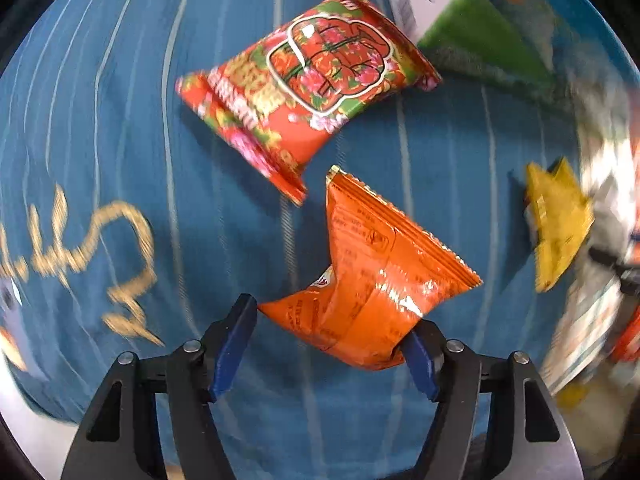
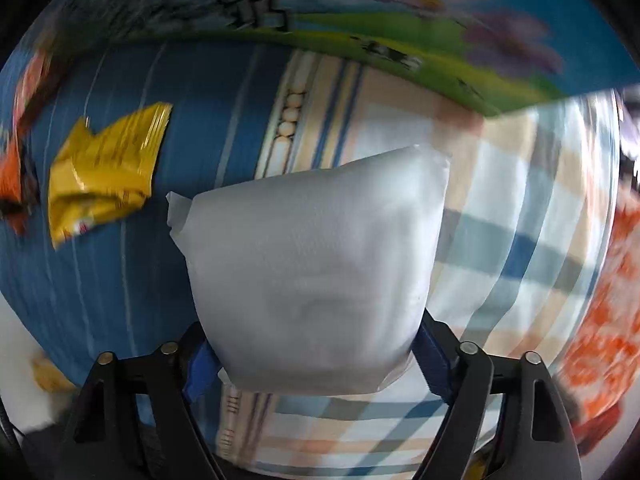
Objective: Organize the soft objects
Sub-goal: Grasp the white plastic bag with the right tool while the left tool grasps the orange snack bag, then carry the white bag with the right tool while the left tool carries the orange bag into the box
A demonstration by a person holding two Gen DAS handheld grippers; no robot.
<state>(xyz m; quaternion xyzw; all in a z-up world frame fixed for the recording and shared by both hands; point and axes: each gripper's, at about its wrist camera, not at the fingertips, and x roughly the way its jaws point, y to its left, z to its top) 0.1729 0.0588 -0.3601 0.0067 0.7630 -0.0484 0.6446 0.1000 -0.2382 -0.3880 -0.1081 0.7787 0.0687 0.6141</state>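
Note:
An orange snack packet (image 1: 372, 272), crumpled at its waist, lies on the blue striped cloth (image 1: 120, 120). My left gripper (image 1: 332, 320) points down on it, its blue pads pressing the packet's lower corners from both sides. A red floral packet (image 1: 308, 92) lies just beyond, untouched. In the right wrist view a soft white pack (image 2: 312, 260) fills the space between the fingers of my right gripper (image 2: 316, 340). Both blue pads press its sides, and it sits over a checked cloth (image 2: 500, 240).
A crumpled yellow packet (image 1: 556, 220) lies to the right of the orange one, and shows again as the yellow packet (image 2: 104, 168) left of the white pack. A green and blue printed bag (image 2: 400, 28) stands at the back. Blurred orange-patterned fabric (image 2: 608, 320) lies at the right edge.

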